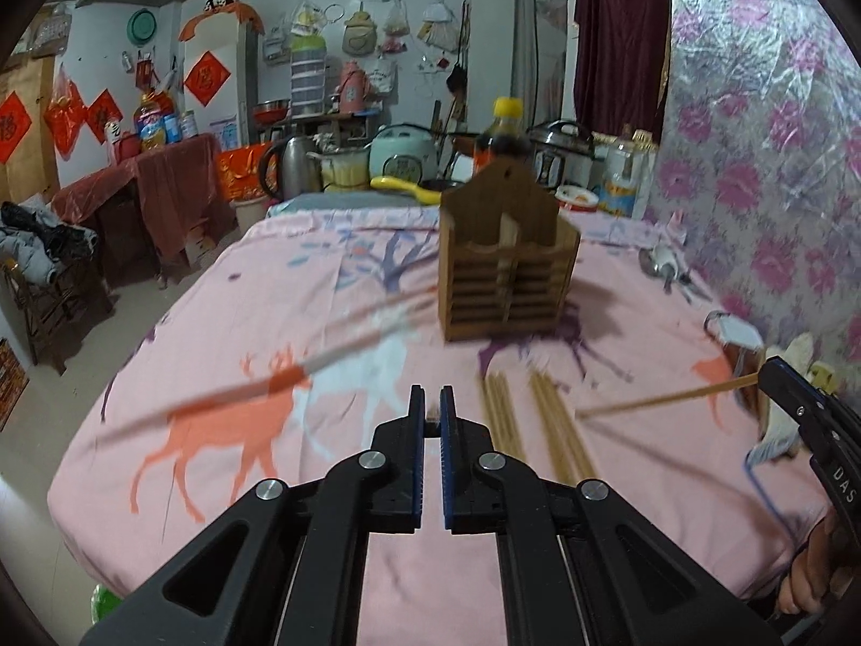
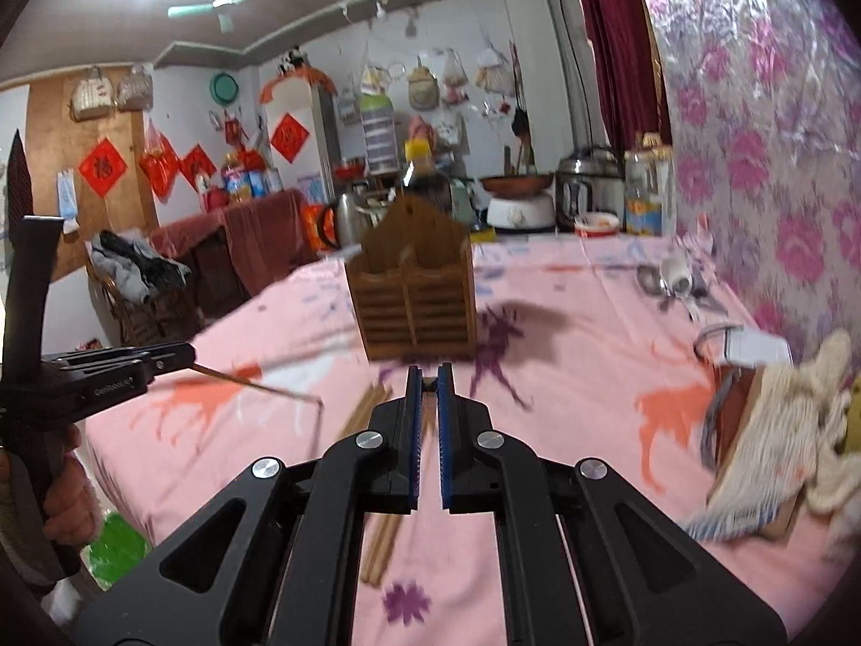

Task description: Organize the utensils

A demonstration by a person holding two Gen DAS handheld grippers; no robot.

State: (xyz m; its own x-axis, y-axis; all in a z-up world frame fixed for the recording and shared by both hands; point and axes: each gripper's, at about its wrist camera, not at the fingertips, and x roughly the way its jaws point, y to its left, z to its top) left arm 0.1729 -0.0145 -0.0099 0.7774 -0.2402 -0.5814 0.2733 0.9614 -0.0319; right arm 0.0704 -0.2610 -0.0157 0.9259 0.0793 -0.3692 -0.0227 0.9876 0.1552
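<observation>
A brown slatted wooden utensil holder (image 1: 506, 264) (image 2: 414, 301) stands upright on the pink deer-print cloth. Several loose chopsticks (image 1: 538, 425) (image 2: 376, 533) lie on the cloth in front of it, under both grippers. My left gripper (image 1: 431, 393) (image 2: 183, 355) is shut on one thin chopstick (image 2: 258, 383) that sticks out past its tips. My right gripper (image 2: 429, 371) (image 1: 767, 371) is shut on another chopstick (image 1: 667, 393) that points toward the pile. Both grippers hang above the cloth, short of the holder. A long blurred streak crosses the left wrist view; what it is I cannot tell.
Metal spoons (image 1: 662, 264) (image 2: 667, 274) lie at the back right by the floral wall. A dark sauce bottle (image 1: 503, 134) and cookers (image 2: 586, 188) stand behind the holder. A knitted cloth and box (image 2: 764, 420) sit at the right edge. The table drops off at the left.
</observation>
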